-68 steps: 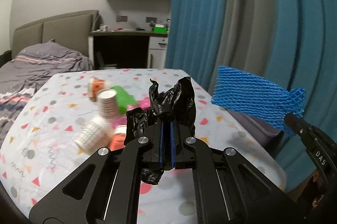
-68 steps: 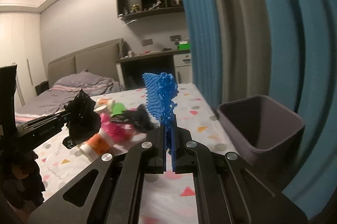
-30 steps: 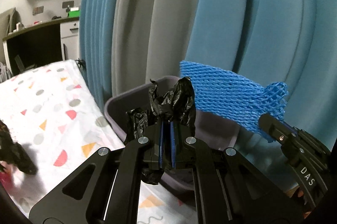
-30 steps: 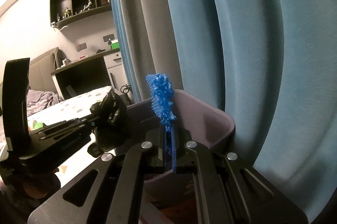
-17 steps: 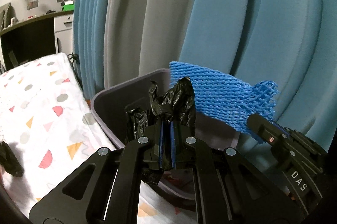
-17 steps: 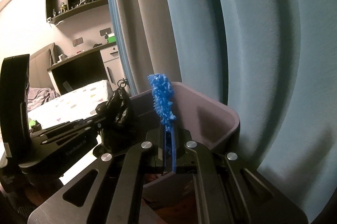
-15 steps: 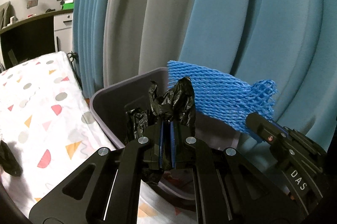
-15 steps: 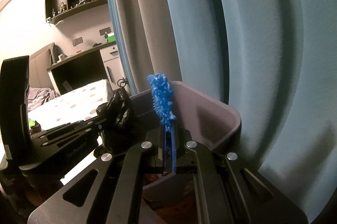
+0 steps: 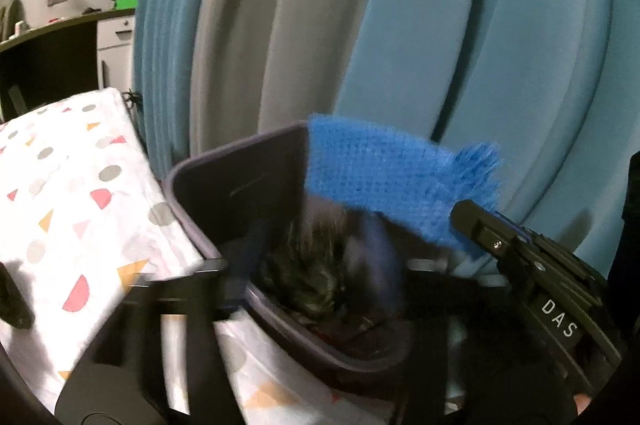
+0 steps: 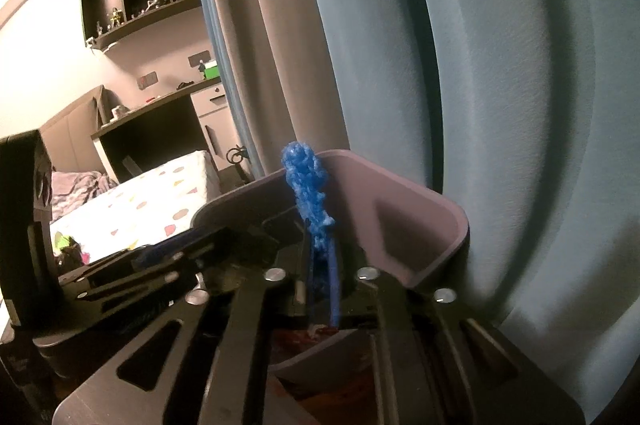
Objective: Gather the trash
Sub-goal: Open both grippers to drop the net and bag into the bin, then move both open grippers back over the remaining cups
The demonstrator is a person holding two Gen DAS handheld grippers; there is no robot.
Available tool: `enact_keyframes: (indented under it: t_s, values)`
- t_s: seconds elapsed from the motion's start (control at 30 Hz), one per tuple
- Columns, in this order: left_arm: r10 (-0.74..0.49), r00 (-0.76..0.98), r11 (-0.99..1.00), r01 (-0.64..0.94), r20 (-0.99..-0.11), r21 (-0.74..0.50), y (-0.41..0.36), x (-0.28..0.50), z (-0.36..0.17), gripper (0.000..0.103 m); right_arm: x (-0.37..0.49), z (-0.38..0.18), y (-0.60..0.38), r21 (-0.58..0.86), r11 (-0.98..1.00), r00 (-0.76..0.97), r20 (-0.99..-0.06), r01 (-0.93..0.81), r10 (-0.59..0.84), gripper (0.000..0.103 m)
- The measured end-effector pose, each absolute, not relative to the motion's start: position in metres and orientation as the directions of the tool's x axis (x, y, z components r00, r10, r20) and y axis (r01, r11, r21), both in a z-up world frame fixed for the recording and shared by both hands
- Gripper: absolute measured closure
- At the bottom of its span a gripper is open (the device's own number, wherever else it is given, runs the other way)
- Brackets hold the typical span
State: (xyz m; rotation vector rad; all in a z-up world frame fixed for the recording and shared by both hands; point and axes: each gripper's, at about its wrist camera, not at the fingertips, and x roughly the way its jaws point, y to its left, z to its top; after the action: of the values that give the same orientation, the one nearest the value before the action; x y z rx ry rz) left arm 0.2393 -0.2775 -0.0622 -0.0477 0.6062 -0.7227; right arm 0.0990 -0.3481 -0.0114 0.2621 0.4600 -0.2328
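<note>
A dark purple bin [image 9: 208, 193] stands at the table's edge by the curtain; it also shows in the right wrist view [image 10: 432, 225]. My left gripper [image 9: 312, 265] is over the bin with its jaws spread apart. A crumpled black bag [image 9: 312, 273], blurred, lies in the bin between them. My right gripper [image 10: 320, 265] is shut on a blue foam net [image 10: 308, 193] and holds it above the bin's mouth. The net also shows in the left wrist view [image 9: 384, 177].
A blue and grey curtain [image 9: 360, 25] hangs right behind the bin. The table has a white cloth with coloured shapes [image 9: 72, 185]. More trash [image 10: 68, 245] lies further back on it. A desk and shelves stand at the far wall.
My left gripper has opened and the black bag has dropped out of it into the bin. My right gripper still holds the blue net over the bin.
</note>
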Motion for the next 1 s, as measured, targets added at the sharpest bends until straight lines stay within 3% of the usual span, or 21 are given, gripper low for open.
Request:
enact_keyframes:
  t_s: [0.03,0.1,0.3,0.53,1.0]
  values:
    - [-0.631,0.601,0.762,0.600,-0.491,-0.245,-0.273,0.238,-0.061,0.033,0.098,-0.011,-0.349,0.199,0.940,0.873,-0.460,0.279,-0.162,0.070]
    - [-0.609,0.626,0.783,0.572,-0.488,-0.244,-0.263,0.239,-0.060,0.021,0.096,-0.009,-0.352,0.205,0.938,0.876,-0.455,0.280,-0.162,0.066]
    - [-0.538,0.705,0.839,0.501,-0.462,-0.212,-0.230,0.228,-0.052,0.009,0.083,-0.001,-0.353,0.209,0.937,0.889,-0.424,0.281,-0.172,0.055]
    - [-0.433,0.788,0.899,0.413,-0.437,-0.145,-0.191,0.189,-0.043,0.006,0.056,0.003,-0.335,0.172,0.943,0.901,-0.384,0.284,-0.202,0.027]
    - [-0.266,0.858,0.964,0.244,-0.439,-0.108,-0.097,0.124,-0.039,0.006,0.031,-0.001,-0.267,0.159,0.972,0.908,-0.407,0.173,-0.095,0.023]
